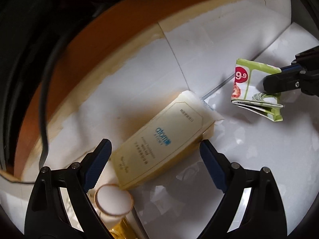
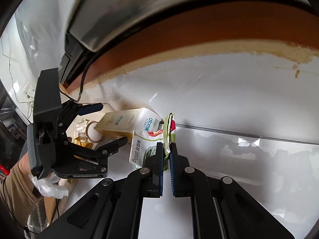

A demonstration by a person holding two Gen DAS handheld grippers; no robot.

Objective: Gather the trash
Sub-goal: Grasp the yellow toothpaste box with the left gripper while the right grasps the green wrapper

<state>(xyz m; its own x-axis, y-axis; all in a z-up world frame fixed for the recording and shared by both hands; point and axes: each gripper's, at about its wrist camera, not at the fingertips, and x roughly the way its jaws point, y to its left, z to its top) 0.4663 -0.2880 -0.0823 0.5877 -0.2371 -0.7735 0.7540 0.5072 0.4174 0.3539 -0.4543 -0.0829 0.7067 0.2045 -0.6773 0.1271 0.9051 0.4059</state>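
The cream carton (image 1: 159,137) is lying on the white floor right between the wide-open, empty fingers of the left gripper (image 1: 155,149), long axis pointed away from it, so it's best reached by that hand. The folded green wrapper (image 2: 169,133) is already pinched in the closed right gripper (image 2: 165,151). One carton, one wrapper, one tape roll (image 1: 113,201) and some crumpled paper (image 2: 81,127) can be counted.

cream box (image 1: 159,141) print blurred, gold wrapper (image 1: 121,229) cut off

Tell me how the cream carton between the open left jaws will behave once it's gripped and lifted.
The cream carton looks like thin paperboard with an open end flap, so it is probably light and may crush under a hard squeeze. It lies flat and box-shaped, so it is unlikely to roll. The left gripper straddles it, jaws open.
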